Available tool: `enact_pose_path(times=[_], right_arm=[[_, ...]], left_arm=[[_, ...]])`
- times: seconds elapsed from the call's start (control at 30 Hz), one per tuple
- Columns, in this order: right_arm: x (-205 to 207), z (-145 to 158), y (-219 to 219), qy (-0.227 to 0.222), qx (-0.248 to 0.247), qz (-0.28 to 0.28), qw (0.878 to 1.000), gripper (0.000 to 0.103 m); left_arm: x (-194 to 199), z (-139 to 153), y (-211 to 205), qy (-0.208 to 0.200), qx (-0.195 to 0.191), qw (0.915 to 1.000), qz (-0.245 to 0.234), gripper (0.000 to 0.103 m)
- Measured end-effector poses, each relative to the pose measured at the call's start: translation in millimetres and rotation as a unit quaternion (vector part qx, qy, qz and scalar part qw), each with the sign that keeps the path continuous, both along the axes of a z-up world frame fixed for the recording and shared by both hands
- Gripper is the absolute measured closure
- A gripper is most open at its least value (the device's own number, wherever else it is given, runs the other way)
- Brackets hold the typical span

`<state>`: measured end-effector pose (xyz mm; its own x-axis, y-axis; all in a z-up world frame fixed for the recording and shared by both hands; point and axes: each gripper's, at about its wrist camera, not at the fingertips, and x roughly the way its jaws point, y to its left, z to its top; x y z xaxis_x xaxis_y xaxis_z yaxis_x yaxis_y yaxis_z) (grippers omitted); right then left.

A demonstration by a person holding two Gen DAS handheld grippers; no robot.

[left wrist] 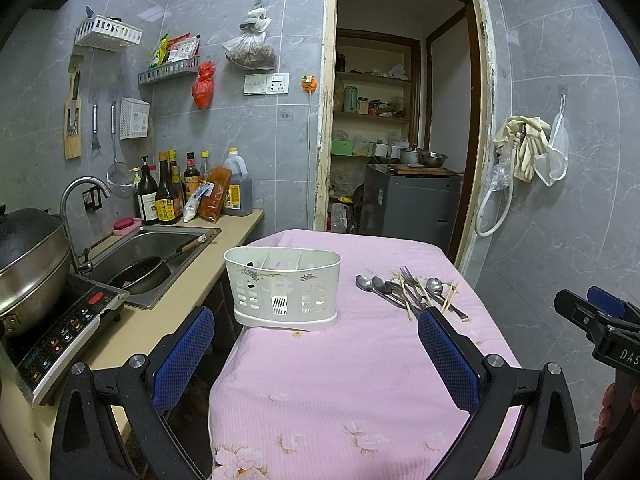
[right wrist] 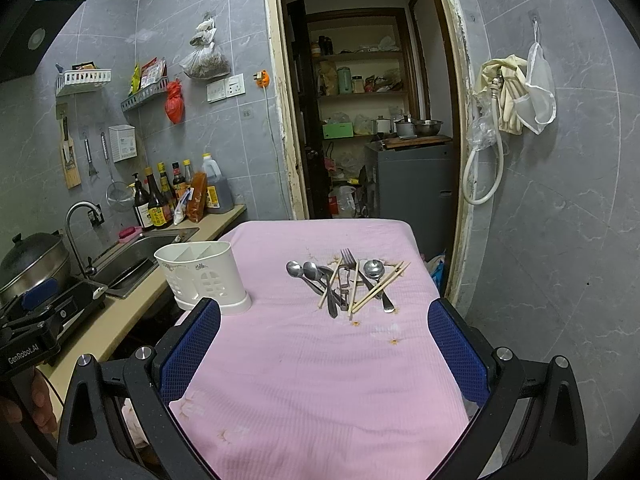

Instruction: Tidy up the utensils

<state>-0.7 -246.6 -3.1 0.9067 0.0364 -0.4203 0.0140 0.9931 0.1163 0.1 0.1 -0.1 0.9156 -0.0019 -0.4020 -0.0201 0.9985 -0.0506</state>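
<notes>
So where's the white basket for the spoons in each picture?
Left wrist view: the white utensil caddy stands centre-left on the pink tablecloth, left of the cutlery pile.
Right wrist view: caddy at the cloth's left edge.
Shared landmark: the open doorway behind the table.

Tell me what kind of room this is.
Most likely a small home kitchen: a stainless steel sink with a curved tap, dark sauce bottles on the beige counter, and a black induction hob holding a steel pot.
</notes>
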Motion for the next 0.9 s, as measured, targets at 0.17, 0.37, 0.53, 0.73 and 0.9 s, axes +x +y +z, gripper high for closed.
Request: enact_pose_path(times=[0.17,0.37,0.53,0.73,0.9], right_arm=[[0.4,0.1,-1.2,0.001,0.000,0.000,1.000,0.001],[0.5,1.5,-5.2,0.000,0.001,0.000,1.000,0.001],[2.2,-0.1,1.5,0.001,0.001,0.000,1.000,0.001],[2.7,-0.6,2.0,0.001,0.001,0.000,1.000,0.001],[3.0,-0.7,2.6,0.001,0.002,0.000,1.000,0.001]], left_arm=[[0.0,0.0,-0.1,0.000,0.000,1.0000,0.000,0.000],[0.0,0.1,-0.1,0.000,0.001,1.0000,0.000,0.000],[0.0,0.0,-0.1,0.000,0.002,1.0000,0.000,0.000],[0.0,0.0,-0.2,0.000,0.002,1.0000,0.000,0.000],[0.0,0.0,-0.3,0.001,0.002,1.0000,0.000,0.000]])
